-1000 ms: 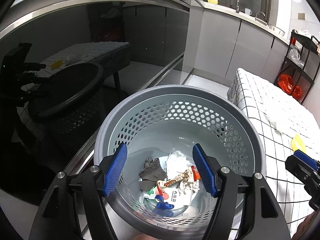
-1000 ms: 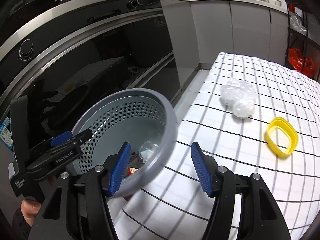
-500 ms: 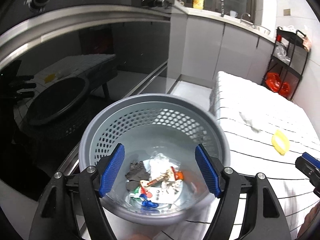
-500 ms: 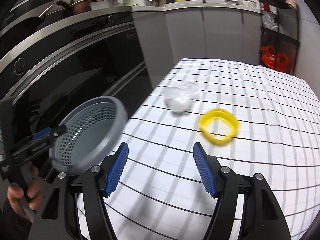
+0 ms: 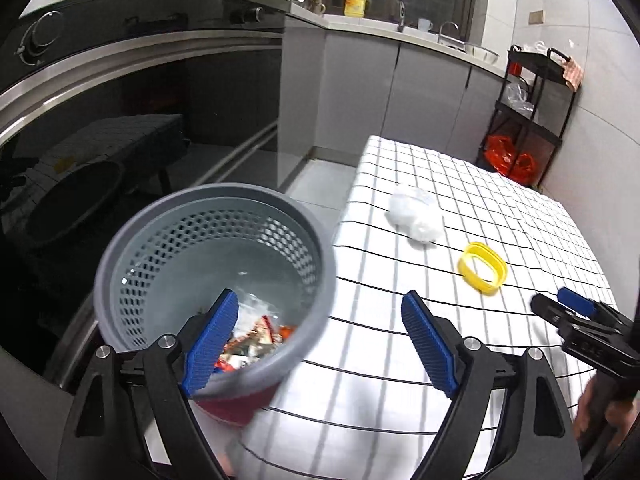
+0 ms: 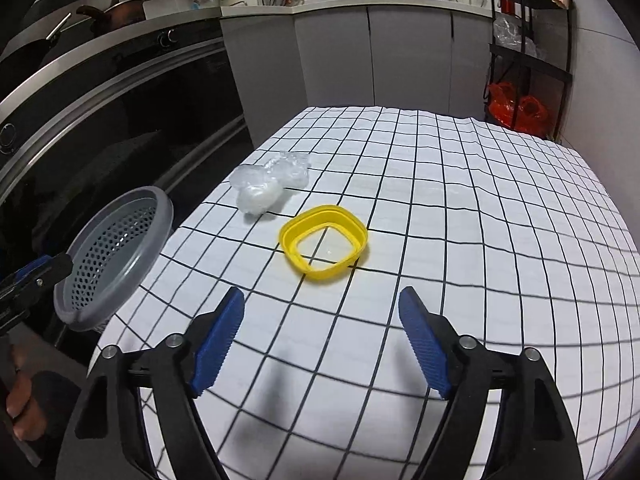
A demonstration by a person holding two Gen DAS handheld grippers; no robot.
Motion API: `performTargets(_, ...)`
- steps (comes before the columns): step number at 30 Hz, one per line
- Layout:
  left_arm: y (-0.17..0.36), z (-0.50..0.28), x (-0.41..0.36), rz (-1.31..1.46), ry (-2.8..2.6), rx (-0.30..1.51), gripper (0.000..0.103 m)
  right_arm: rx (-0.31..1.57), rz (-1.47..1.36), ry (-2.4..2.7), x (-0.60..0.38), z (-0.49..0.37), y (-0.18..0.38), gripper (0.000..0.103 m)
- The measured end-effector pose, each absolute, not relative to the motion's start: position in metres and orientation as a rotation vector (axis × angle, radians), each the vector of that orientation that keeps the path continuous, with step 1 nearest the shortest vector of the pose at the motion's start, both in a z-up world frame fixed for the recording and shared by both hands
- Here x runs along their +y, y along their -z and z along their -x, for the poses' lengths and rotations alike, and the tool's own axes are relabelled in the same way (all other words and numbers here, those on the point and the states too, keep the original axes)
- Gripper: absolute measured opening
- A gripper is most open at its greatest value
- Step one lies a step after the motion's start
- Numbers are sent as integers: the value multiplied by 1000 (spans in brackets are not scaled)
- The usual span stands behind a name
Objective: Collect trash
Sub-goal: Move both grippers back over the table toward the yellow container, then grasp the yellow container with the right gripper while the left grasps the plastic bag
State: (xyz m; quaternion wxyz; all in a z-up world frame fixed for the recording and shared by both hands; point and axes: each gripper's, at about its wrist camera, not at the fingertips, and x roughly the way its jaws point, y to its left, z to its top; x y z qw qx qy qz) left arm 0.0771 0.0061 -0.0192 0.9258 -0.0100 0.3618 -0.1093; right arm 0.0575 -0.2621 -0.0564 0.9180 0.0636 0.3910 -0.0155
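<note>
Checked tablecloth (image 6: 480, 220) carries yellow ring (image 6: 324, 248), crumpled plastic (image 6: 272, 188)

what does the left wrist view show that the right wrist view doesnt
Only the left wrist view looks down into the grey basket and shows the trash lying at its bottom. Only the right wrist view shows the pan on the stove. Both show the basket, the crumpled clear plastic and the yellow ring on the checked tablecloth.

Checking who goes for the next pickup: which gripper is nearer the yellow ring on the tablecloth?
Right. The right gripper hangs just short of the yellow ring, jaws opening and empty. The left gripper is off beside the grey basket at the table's edge.
</note>
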Motion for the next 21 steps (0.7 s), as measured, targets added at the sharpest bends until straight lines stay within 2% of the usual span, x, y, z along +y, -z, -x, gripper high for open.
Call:
performTargets(2, 21, -77, -4, 12, 229, 752, 85, 816, -111, 22, -265, -65, 59, 78)
performTargets(4, 23, -76, -11, -5, 226, 754, 85, 826, -102, 6, -267, -74, 61, 84)
performTargets(21, 37, -88, -47, -55, 219, 810, 85, 984, -57, -111, -270, -162, 106, 84)
